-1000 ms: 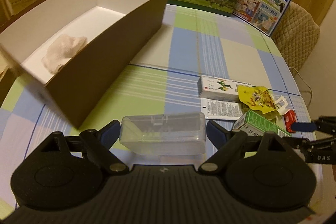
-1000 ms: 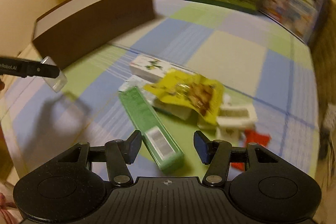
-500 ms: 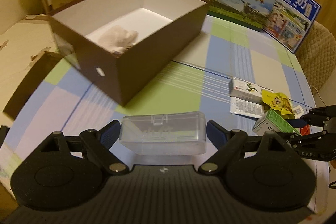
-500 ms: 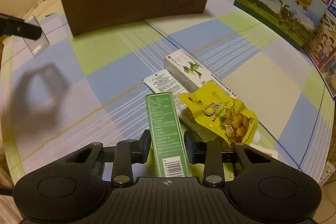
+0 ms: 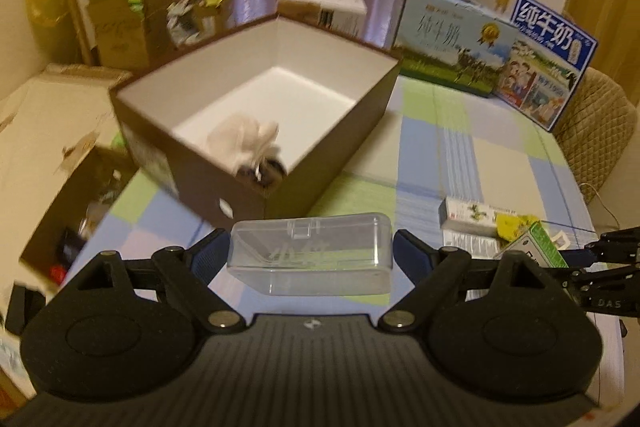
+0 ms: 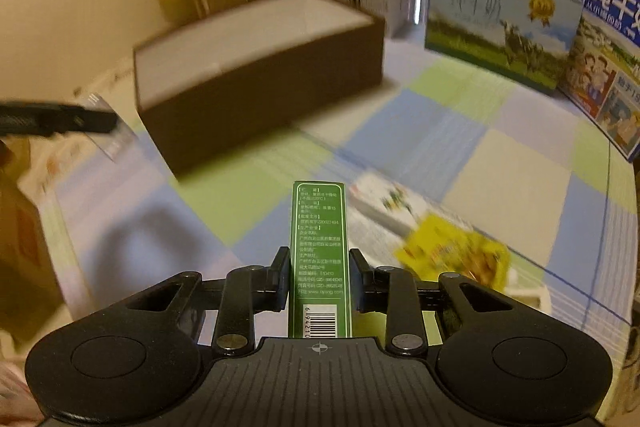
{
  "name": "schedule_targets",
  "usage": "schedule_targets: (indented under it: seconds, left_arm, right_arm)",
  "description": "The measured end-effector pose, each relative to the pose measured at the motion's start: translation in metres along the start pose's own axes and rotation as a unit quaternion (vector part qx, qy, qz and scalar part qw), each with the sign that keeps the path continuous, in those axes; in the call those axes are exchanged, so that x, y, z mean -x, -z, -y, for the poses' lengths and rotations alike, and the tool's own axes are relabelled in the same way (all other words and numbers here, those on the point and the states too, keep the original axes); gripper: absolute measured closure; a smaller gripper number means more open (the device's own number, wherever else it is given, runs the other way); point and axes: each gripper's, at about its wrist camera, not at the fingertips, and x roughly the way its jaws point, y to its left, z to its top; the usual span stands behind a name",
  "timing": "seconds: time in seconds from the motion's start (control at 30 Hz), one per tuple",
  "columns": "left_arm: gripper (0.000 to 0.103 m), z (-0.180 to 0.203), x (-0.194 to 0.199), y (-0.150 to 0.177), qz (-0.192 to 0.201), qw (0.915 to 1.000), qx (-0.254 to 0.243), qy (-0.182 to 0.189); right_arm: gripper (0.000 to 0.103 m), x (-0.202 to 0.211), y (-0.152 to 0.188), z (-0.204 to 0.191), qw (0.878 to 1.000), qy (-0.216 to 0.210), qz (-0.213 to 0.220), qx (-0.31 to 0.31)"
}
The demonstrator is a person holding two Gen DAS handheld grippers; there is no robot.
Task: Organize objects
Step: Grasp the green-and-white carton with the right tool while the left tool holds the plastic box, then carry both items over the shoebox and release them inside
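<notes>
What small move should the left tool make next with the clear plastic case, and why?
Probably carry the clear plastic case forward over the brown box and then release. The left tool grips it short of the box, which is open-topped and holds only a white bundle.

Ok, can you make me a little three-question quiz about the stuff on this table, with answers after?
1. True or false: the left gripper holds a clear plastic case.
2. What colour is the carton in the right gripper? A red, B green, C blue.
3. What lies inside the brown box?

Key: 1 true. 2 B. 3 a white cloth bundle with something dark beside it.
</notes>
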Motion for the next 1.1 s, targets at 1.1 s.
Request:
schedule_targets:
  seconds: [1.1]
  left_arm:
    - [0.017,-0.122,-0.117,-0.165,0.012,0.9952,-0.081,0.053]
  right_arm:
    - [0.077,-0.153,-0.205,-0.103,0.981,0.068,0.067,-0.171]
